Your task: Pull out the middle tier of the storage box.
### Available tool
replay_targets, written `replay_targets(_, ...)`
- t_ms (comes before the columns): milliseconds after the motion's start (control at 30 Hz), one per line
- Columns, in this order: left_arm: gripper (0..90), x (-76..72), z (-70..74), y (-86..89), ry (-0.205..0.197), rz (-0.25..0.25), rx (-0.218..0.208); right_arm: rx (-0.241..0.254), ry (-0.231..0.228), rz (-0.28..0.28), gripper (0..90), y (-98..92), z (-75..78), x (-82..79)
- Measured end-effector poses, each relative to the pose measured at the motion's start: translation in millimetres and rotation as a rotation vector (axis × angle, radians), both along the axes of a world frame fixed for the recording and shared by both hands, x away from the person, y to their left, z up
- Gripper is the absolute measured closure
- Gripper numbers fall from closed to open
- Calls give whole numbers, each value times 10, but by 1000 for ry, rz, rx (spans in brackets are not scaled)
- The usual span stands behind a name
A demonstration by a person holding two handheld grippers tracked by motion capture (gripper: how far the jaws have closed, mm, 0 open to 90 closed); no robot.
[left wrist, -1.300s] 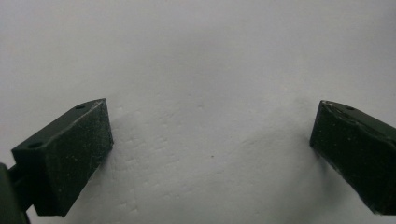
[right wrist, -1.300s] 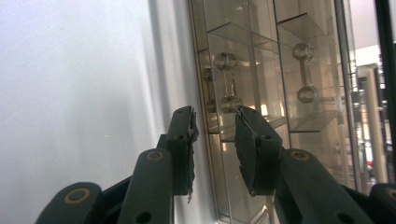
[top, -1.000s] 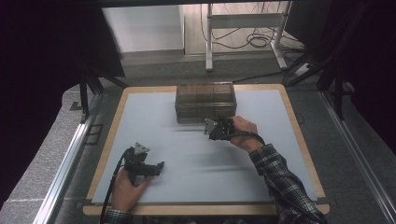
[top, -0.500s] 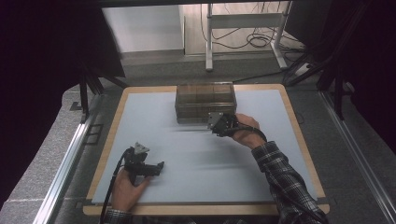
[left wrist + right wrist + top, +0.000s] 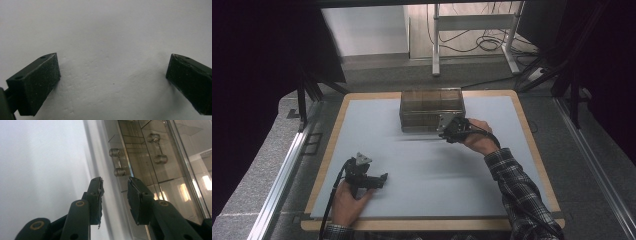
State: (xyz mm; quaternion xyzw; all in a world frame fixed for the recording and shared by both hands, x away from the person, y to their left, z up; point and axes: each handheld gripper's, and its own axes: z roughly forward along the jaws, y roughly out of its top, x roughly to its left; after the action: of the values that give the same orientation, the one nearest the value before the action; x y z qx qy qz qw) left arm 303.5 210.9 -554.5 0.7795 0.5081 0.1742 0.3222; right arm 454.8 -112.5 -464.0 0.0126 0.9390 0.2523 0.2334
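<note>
A smoky clear plastic drawer box [image 5: 432,107] stands at the far middle of the pale mat [image 5: 427,175]. My right gripper [image 5: 447,131] is at the box's front right corner, held in a hand with a plaid sleeve. In the right gripper view its jaws [image 5: 115,187] stand open a little, astride the lower front edge of the box [image 5: 160,175], just below a clear dumbbell-shaped drawer handle [image 5: 117,162]. A second handle [image 5: 157,148] lies farther along. My left gripper [image 5: 382,179] rests on the mat at the near left, wide open [image 5: 113,82] over bare mat.
The mat lies on a wooden board [image 5: 332,145] with an aluminium rail [image 5: 282,185] along its left side. Beyond the table stand a metal frame [image 5: 472,30] and cables on the floor. Dark curtains close both sides.
My right gripper has crept a little farther toward the front of the drawer box. The left gripper has stayed put.
</note>
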Motion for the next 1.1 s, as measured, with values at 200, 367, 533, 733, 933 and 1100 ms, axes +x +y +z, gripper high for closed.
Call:
replay_targets(200, 0, 0, 0, 0, 0, 0, 0, 0, 7, -5, 640, -27, 52, 47)
replay_targets(367, 0, 0, 0, 0, 0, 0, 0, 18, 22, -12, 640, -70, 104, 106)
replay_targets(533, 0, 0, 0, 0, 0, 0, 0, 21, 36, -7, 644, -116, 119, 168)
replay_targets(733, 0, 0, 0, 0, 0, 0, 0, 11, 84, 10, 655, -173, 109, 281)
replay_targets(933, 0, 0, 0, 0, 0, 0, 0, 0, 106, 24, 664, -205, 107, 366)
replay_targets(1100, 0, 0, 0, 0, 0, 0, 0, -1, 146, 30, 692, -213, 88, 436)
